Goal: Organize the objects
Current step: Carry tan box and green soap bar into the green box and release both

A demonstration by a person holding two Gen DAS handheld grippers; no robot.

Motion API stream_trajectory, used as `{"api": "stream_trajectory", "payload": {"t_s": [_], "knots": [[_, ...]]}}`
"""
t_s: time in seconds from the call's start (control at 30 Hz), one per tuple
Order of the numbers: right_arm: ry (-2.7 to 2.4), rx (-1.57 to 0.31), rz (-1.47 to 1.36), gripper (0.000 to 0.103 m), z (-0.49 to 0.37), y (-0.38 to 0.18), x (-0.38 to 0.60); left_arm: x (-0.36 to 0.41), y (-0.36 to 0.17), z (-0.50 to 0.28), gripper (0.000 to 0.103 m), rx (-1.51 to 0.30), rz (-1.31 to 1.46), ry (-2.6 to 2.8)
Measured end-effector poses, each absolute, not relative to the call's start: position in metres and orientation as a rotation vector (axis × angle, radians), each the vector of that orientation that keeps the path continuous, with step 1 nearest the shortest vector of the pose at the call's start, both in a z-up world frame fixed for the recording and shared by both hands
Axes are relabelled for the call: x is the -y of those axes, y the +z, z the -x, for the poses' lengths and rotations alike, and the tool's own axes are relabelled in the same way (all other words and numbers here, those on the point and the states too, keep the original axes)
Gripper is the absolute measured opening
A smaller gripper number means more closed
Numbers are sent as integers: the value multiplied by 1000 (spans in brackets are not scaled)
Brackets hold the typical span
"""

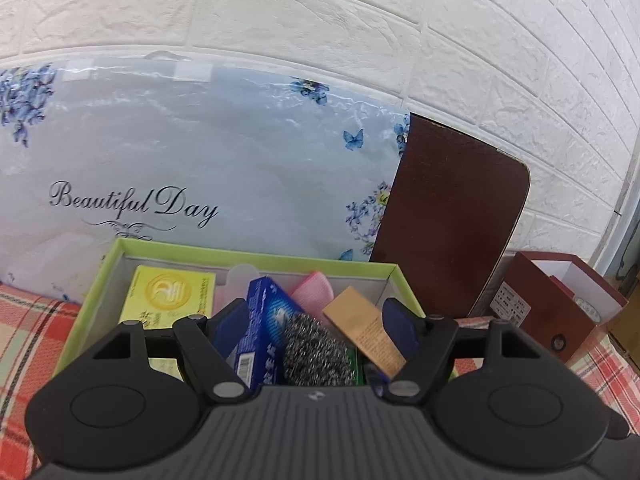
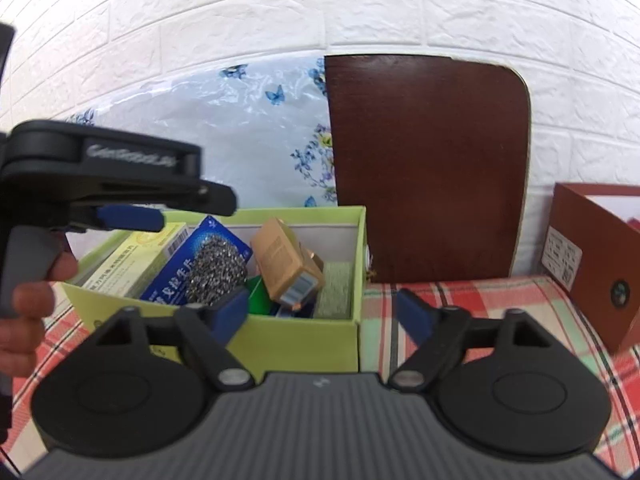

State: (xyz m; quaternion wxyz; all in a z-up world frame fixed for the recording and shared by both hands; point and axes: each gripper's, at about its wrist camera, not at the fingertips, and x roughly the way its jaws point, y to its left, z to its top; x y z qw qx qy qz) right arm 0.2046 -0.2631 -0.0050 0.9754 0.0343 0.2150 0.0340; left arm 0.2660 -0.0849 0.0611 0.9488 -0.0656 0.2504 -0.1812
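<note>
A lime-green open box stands on the plaid cloth. It holds a yellow carton, a blue carton, a steel wool scourer, a tan carton, a pink cloth and a green sponge. My left gripper hovers open over the box, empty. My right gripper is open and empty at the box's front right corner.
A floral "Beautiful Day" plastic bag and a dark brown board lean on the white brick wall behind. A red-brown box stands at the right on the plaid cloth.
</note>
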Motion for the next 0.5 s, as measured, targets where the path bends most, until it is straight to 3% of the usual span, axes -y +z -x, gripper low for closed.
{"api": "stream_trajectory", "payload": {"t_s": [0.13, 0.5], "knots": [[41, -424, -55, 103, -186, 5, 263, 80, 72, -245, 77, -527, 140, -359], [60, -419, 0, 103, -107, 42, 255, 74, 91, -160, 78, -534, 50, -317]]}}
